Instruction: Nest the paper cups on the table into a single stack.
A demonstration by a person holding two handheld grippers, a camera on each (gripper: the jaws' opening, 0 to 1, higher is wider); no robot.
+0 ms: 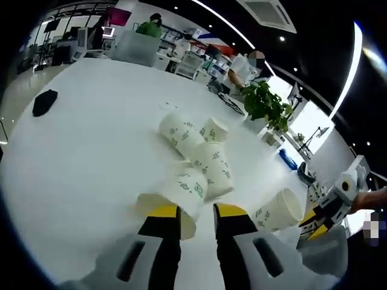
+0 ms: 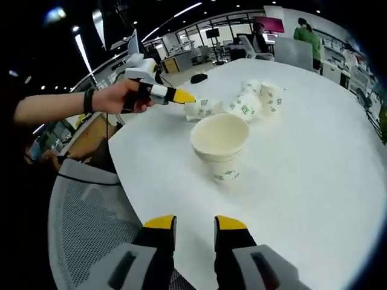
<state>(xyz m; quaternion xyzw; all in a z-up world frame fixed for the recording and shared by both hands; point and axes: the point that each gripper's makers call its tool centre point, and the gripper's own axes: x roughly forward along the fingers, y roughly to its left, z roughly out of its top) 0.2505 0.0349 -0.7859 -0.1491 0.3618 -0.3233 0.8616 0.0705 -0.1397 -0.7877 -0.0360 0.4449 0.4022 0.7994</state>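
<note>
On the white tabletop [image 2: 314,169] one paper cup [image 2: 221,145] stands upright, near the right hand-held gripper [image 2: 196,226], whose jaws are apart and empty. Farther away, the left hand-held gripper [image 1: 196,214] reaches the pile of lying cups [image 1: 199,160], jaws apart at a cup's rim.
</note>
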